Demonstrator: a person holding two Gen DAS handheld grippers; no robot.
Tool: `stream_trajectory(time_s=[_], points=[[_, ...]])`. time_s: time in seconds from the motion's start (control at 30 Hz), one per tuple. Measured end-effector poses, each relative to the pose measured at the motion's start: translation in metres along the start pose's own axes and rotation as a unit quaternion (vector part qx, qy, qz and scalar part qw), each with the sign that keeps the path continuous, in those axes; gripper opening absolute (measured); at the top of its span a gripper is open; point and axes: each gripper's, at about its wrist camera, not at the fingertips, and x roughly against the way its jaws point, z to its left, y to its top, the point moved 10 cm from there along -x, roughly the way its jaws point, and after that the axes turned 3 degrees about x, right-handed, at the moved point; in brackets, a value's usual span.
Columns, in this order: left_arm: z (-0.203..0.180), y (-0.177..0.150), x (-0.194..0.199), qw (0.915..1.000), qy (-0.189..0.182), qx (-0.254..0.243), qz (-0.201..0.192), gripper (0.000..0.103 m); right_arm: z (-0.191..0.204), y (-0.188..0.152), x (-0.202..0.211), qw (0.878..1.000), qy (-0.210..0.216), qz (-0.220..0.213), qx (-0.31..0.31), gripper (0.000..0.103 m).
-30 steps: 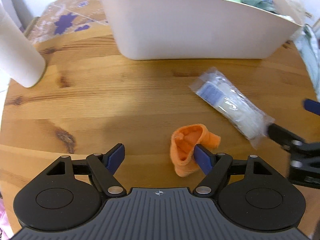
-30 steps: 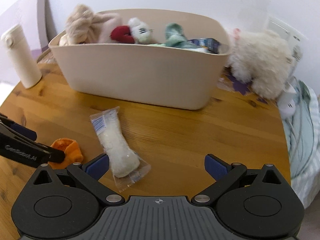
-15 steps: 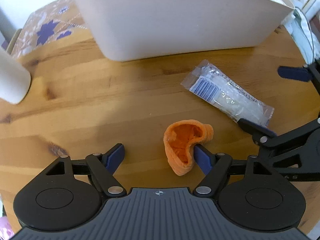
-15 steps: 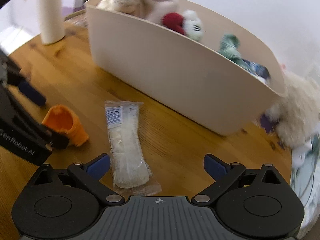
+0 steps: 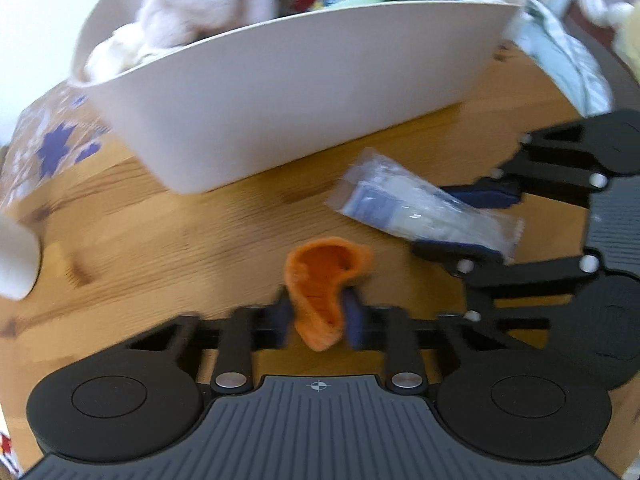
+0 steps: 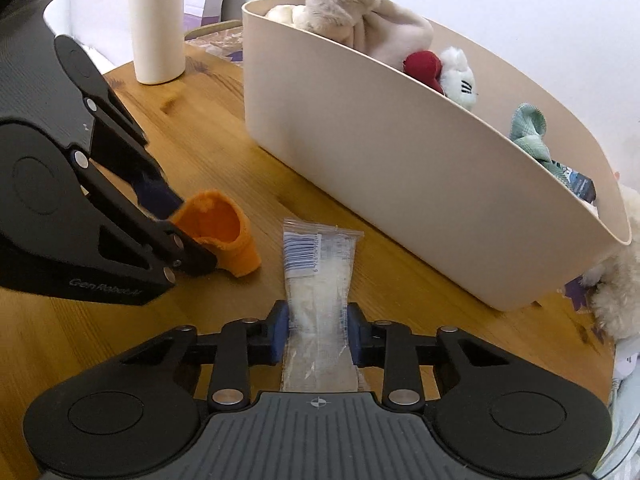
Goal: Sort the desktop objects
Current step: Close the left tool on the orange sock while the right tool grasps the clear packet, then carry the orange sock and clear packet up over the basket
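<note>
both claws loaded, nothing dropped in the bin yet

on my left, the left claw [image 5: 316, 316] is pinched onto the orange sock [image 5: 322, 280], a small fuzzy tube with its mouth gaping, low over the wooden table [image 5: 160, 240]; to its right, my right claw [image 6: 318, 332] is clamped around the plastic packet [image 6: 318, 280], clear and crinkly with a barcode and white filling, its far end toward the bin [image 6: 400, 168]; the bin already holds soft toys and cloth, so i judge these two are what is left to sort
</note>
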Motion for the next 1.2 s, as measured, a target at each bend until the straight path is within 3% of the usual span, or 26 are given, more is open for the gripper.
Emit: stream_trajectory(time_s=[0.17, 0.6, 0.93, 1.2], points=[[-0.006, -0.002, 0.004, 0.9997, -0.024, 0.006, 0.007, 0.01, -0.005, -0.005, 0.006, 1.0, -0.004, 0.004, -0.016, 0.025], [0.008, -0.004, 0.045, 0.9988, -0.041, 0.017, -0.022, 0.01, -0.027, -0.008, 0.065, 0.998, -0.018, -0.043, -0.049, 0.024], [0.019, 0.011, 0.094, 0.9956, -0.033, 0.013, -0.087, 0.01, -0.05, 0.02, 0.122, 0.992, -0.044, -0.111, -0.042, 0.025], [0.029, 0.057, 0.137, 0.9867, -0.023, 0.025, -0.159, 0.01, -0.084, 0.06, 0.143, 0.983, -0.083, -0.151, -0.059, 0.025]])
